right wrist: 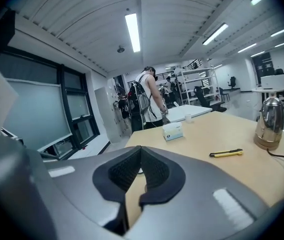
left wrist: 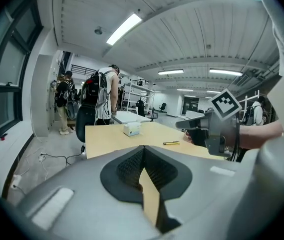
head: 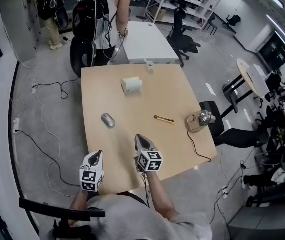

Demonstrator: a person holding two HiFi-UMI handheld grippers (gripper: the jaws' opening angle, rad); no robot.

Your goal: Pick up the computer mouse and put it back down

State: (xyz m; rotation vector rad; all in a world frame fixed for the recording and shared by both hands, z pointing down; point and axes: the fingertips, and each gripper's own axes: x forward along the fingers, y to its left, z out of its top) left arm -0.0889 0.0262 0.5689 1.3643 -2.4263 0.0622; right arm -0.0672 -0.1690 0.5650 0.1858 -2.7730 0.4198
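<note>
1. Left tool (head: pixel 97 154): it is closed, pads meeting at the tips with nothing between them, and hovers over the near table (head: pixel 182 91) edge. The risk here is coming in shut. Closed tips would push the mouse away rather than straddle it. The mouse lies ahead of this tool and slightly to its right, well apart from it.

2. Mouse (head: pixel 107 120): it sits on the table's left half, flat and untouched, with bare wood all round it. Its rounded, smooth shell looks likely to slip if pinched near the top or off-centre. A grip low across its sides seems safer. Setting it down from too high could make it roll or skid.

3. Right tool (head: pixel 140 138): it is also closed and empty, its pads pressed together in its own view (right wrist: pixel 141 149). It is over the table, further in than the left one. It must open before it descends, or it will knock the mouse. The mouse lies ahead of this tool and to its left, apart from it.

4. Cutter (head: pixel 164 119) and kettle (head: pixel 201 120): both lie to the right, away from the mouse. Only a wide sweep of the right tool would disturb them, or catch the kettle's cord (head: pixel 197 149).
</note>
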